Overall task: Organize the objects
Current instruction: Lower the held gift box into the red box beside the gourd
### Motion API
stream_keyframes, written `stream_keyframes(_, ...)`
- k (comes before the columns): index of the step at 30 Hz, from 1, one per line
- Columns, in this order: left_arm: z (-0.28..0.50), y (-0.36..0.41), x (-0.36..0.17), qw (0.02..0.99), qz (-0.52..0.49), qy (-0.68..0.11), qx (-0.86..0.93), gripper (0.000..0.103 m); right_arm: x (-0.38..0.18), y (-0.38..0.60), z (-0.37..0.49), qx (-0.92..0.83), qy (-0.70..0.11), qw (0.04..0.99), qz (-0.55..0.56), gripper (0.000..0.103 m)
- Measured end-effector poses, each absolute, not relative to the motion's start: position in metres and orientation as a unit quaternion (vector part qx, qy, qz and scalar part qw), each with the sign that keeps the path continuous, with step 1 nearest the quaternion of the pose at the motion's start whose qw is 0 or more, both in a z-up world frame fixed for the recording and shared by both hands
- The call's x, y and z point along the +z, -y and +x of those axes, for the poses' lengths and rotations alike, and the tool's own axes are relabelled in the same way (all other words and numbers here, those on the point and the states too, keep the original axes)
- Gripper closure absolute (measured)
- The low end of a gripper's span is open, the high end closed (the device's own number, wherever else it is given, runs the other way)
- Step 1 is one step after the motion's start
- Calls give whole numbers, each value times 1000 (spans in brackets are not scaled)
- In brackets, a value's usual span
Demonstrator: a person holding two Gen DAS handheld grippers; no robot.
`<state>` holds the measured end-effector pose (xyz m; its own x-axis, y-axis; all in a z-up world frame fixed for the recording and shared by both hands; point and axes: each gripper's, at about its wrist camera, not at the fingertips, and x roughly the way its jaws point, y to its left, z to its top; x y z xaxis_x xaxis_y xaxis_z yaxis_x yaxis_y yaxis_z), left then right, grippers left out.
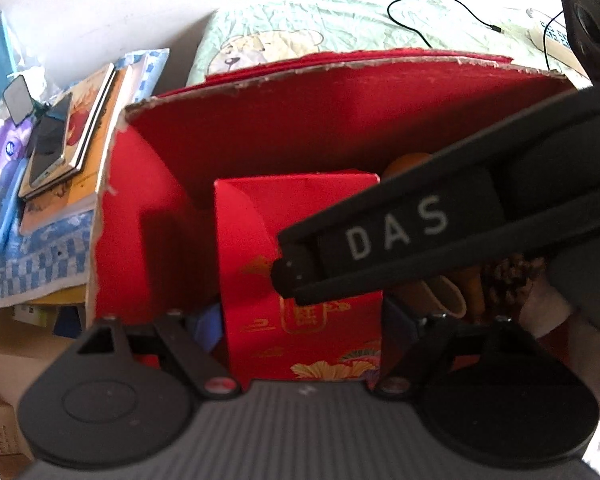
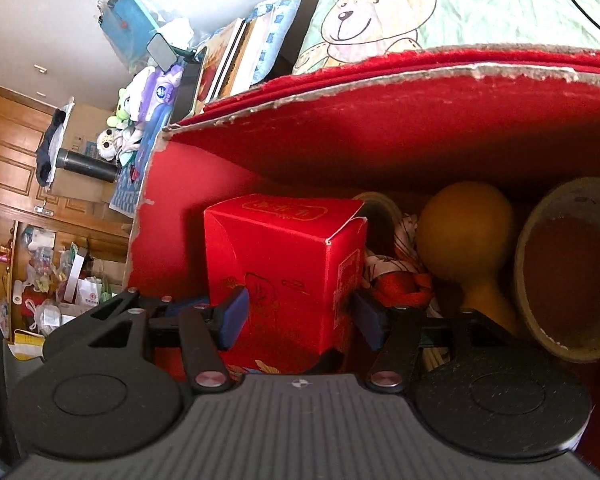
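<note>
Tongs on my right (image 2: 300, 312) clamp the small red carton (image 2: 284, 276), both blue pads pressed to its sides, inside the big red box (image 2: 380, 144) beside a yellow gourd (image 2: 464, 232). My left tongs (image 1: 304, 328) straddle the same carton (image 1: 300, 240); I cannot tell whether they grip it.

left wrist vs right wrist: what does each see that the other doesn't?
Left wrist only: the right gripper crossing in front, marked DAS, and a black cable on the bedding.

Right wrist only: a yellow gourd, a tape roll, patterned cloth, a wooden door, and blue pads on either side of the small red box.

Both: that box inside the big red carton, the bear-print pillow and stacked books.
</note>
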<state>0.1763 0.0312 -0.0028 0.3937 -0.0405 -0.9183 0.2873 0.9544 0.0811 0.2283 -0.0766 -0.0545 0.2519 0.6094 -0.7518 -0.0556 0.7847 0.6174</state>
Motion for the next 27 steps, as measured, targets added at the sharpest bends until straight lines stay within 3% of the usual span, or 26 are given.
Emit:
stream_keyframes(11, 177, -30, -5, 825, 118, -545, -92, 19, -50, 76, 229, 211, -553, 773, 227, 41)
stream_keyframes(13, 178, -30, -5, 825, 115, -545, -94, 14, -48, 79, 227, 207, -542, 782, 230, 41)
stream_keyframes(27, 179, -23, -7, 825, 130, -546, -73, 11, -47, 102, 220, 209, -473, 801, 301, 46)
